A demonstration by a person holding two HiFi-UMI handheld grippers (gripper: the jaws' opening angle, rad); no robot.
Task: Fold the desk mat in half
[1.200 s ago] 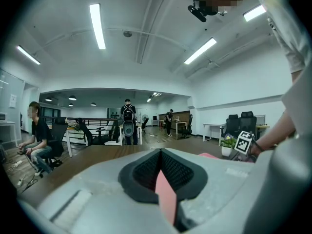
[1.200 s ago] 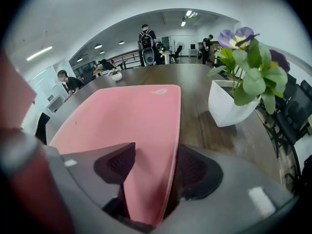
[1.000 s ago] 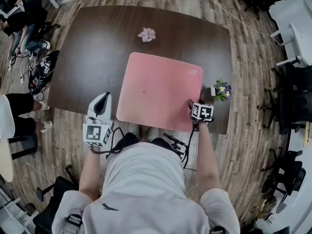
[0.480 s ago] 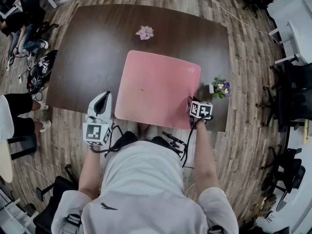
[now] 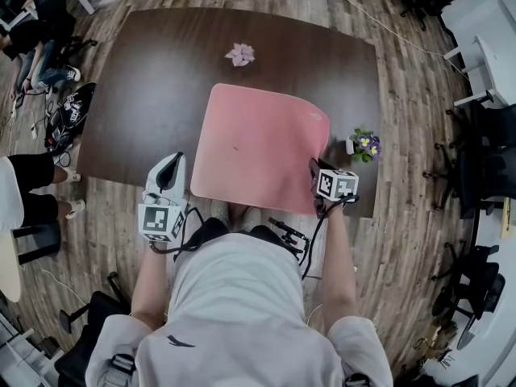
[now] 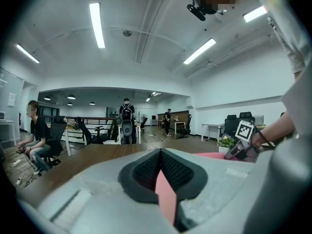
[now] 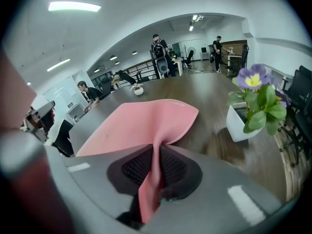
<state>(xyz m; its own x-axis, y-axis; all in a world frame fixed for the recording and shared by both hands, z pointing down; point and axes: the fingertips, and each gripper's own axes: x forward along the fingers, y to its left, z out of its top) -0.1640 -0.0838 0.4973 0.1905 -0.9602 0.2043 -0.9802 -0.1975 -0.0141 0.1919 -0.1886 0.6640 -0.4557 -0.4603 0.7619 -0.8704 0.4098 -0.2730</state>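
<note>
Desk mat (image 5: 258, 147) pinched by left tongs (image 6: 160, 174) and by right tongs (image 7: 153, 172), just closed on it; potted flower (image 5: 363, 146) knocked over if corner swung wide.

Pink mat (image 5: 258, 147); dark brown table (image 5: 153, 79); purple-and-yellow flowers (image 7: 253, 79) with green leaves in a white pot (image 7: 238, 125); grey-brown wood-plank floor (image 5: 403, 240).

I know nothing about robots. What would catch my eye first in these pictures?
The big pink desk mat lies at the near edge of the dark table. The right gripper, whose jaws have just been closing, pinches the mat's near right corner and holds it raised in a curl, while the left gripper is clamped on the pink sheet at the near left. A small potted flower, purple and yellow, stands just right of the mat.
</note>
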